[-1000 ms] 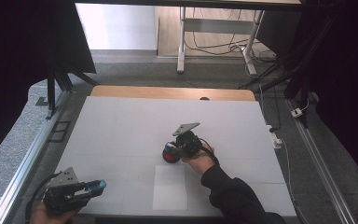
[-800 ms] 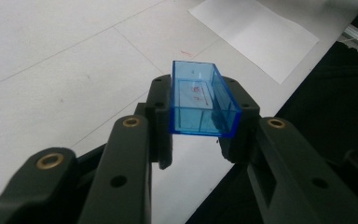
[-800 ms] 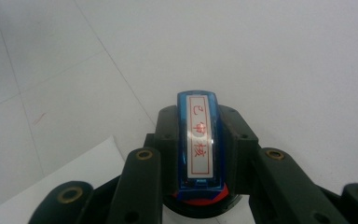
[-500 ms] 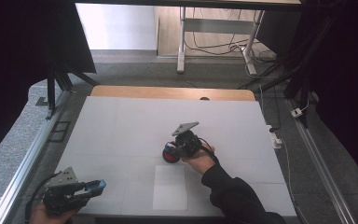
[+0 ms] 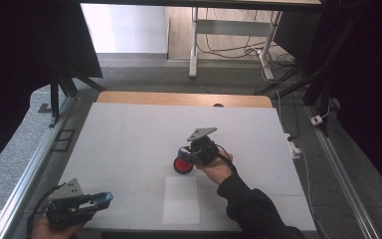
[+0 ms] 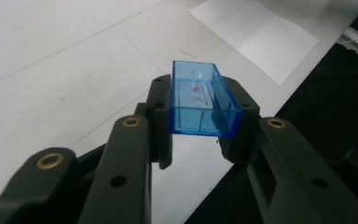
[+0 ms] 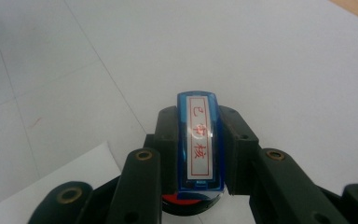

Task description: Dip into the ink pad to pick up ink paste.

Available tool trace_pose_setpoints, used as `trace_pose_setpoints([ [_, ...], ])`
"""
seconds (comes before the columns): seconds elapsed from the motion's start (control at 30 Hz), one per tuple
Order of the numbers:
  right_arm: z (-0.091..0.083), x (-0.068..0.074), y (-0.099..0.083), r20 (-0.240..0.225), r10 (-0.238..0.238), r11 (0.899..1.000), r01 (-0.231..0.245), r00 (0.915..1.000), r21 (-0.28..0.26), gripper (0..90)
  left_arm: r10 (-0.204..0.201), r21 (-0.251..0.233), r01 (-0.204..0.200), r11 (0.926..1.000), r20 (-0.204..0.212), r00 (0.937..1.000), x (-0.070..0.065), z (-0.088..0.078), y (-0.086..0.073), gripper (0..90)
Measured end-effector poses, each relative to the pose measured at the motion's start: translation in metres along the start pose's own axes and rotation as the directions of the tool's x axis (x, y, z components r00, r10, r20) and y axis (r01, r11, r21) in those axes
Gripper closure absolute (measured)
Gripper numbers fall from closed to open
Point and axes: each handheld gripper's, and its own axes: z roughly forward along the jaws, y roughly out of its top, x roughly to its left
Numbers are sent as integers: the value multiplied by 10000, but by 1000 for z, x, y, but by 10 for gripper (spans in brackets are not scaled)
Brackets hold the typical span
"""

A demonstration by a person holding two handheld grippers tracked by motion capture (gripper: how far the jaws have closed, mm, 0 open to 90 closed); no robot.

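At the near left corner of the white table, the left gripper lies low in the person's hand, its tips pointing right. Its jaws are clamped on a clear blue cap, an open-ended rectangular shell with faint red marks inside; in the high view the cap sits at the gripper's tip, just above the table surface. A white paper sheet lies flat near the table's near edge, right of that gripper and apart from it. Just beyond the sheet's far right corner, near the middle of the table, the right gripper points left, held by a hand in a dark sleeve. Its jaws are closed on a blue stamp whose top label carries red characters in a red frame. Below the stamp shows a red round part, close over the table; whether it touches the surface cannot be told
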Motion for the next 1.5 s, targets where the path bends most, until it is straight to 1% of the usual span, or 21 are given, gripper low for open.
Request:
trace_pose_setpoints([
  [0.17, 7, -1, -3, -31, 97, 9999, -97, 9999, 108, 710, 14, 5, -14, 10000, -10, 10000, 0, 0, 0, 676],
  [0.27, 11, -2, -5, -127, 125, 9998, -123, 9998, 142, 711, 39, 36, -39, 10000, 1, 10000, 0, 0, 0, 676],
  [0.53, 14, -2, -7, -177, 125, 9996, -121, 9998, 263, 711, 61, 42, -61, 10000, 7, 10000, 0, 0, 0, 675],
  [0.6, 15, -3, -8, -201, 215, 9994, -210, 9996, 257, 710, 59, 41, -59, 10000, 12, 10000, 0, 0, 0, 676],
  [0.77, 15, -8, -9, -448, 610, 9980, -602, 9971, 199, 713, 66, 63, -66, 10000, 7, 10000, 0, 0, 0, 676],
  [0.87, 16, -8, -9, -442, 699, 9974, -690, 9966, 213, 714, 70, 93, -69, 9999, -13, 10000, -1, 1, 0, 676],
  [0.93, 16, -7, -8, -378, 601, 9978, -590, 9975, 305, 714, 74, 118, -74, 9999, -20, 10000, -1, 1, 0, 676],
  [0.97, 16, -6, -8, -353, 543, 9982, -533, 9979, 271, 715, 76, 123, -76, 9999, -23, 10000, -1, 1, 1, 676],
  [1.17, 17, 3, -6, 93, -7, 9990, 2, 10000, 446, 715, 72, 128, -72, 9999, -31, 10000, -1, 1, 1, 676],
  [1.2, 17, 4, -6, 167, -184, 9989, 177, 9997, 439, 716, 82, 128, -82, 9999, -41, 10000, -1, 1, 1, 676],
  [1.27, 17, 8, -6, 341, -387, 9980, 370, 9987, 507, 715, 90, 125, -90, 9999, -46, 9999, -1, 1, 1, 676],
  [1.33, 17, 12, -5, 462, -420, 9979, 396, 9980, 506, 715, 94, 127, -93, 9999, -44, 9999, -1, 1, 1, 676],
  [1.4, 17, 13, -6, 600, -768, 9958, 736, 9952, 548, 715, 90, 129, -90, 9999, -38, 10000, -1, 1, 1, 676],
  [1.47, 18, 14, -6, 647, -723, 9962, 689, 9953, 523, 715, 91, 130, -91, 9999, -38, 10000, -1, 1, 1, 676],
  [1.5, 18, 14, -6, 602, -538, 9976, 510, 9967, 469, 715, 96, 129, -95, 9999, -41, 9999, -1, 1, 1, 676],
])
